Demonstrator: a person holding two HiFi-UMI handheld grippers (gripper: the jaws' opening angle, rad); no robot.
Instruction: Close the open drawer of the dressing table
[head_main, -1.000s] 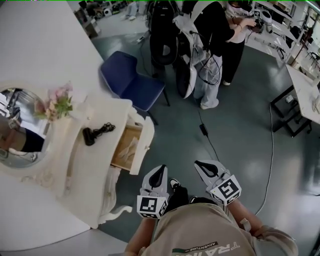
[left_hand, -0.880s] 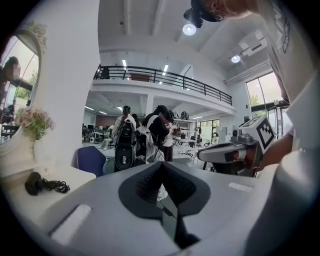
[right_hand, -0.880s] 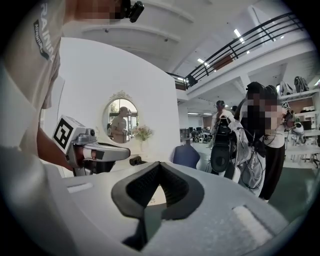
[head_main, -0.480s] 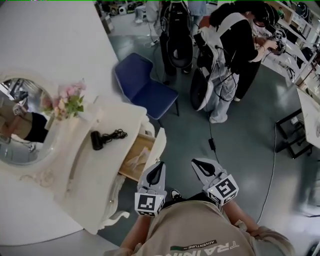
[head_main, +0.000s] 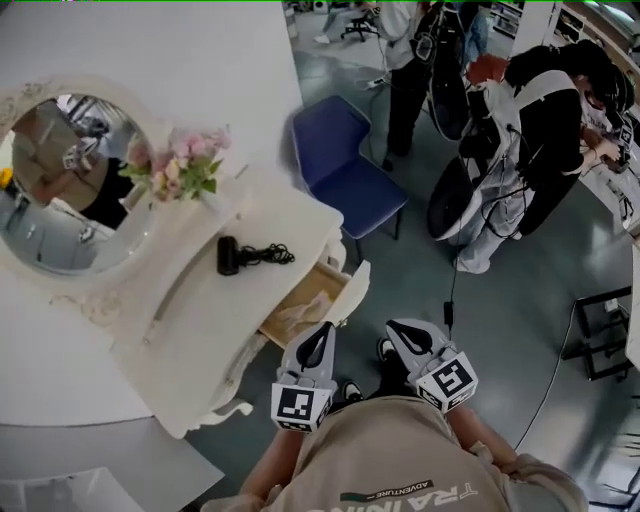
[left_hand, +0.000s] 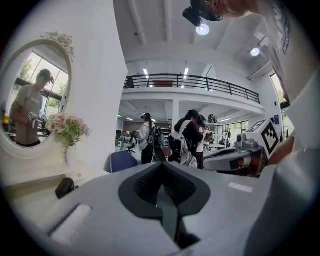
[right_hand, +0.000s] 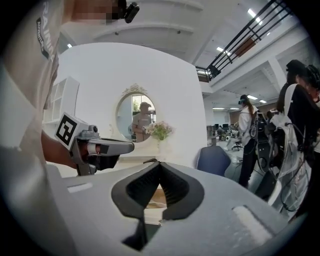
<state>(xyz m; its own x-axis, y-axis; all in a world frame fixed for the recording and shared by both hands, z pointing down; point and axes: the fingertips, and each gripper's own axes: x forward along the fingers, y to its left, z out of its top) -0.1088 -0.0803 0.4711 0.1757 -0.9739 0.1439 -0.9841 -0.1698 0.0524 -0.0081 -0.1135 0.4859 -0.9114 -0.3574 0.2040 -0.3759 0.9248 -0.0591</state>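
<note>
Two claws up close: left gripper (head_main: 321, 336) and right gripper (head_main: 396, 330) hover side by side, jaws pressed together, both empty. Just ahead, one drawer (head_main: 312, 297) hangs open from the dressing table (head_main: 190, 340). On top sit one black hair dryer (head_main: 229, 256), one flower bunch (head_main: 180, 168) and one oval mirror (head_main: 70, 190). Beyond stands one blue chair (head_main: 345, 175).

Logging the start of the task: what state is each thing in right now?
Drawer: open, not pushed in.
Left gripper: shut, empty.
Right gripper: shut, empty.
Hair dryer: lying on the dressing table.
Flowers: upright.
</note>
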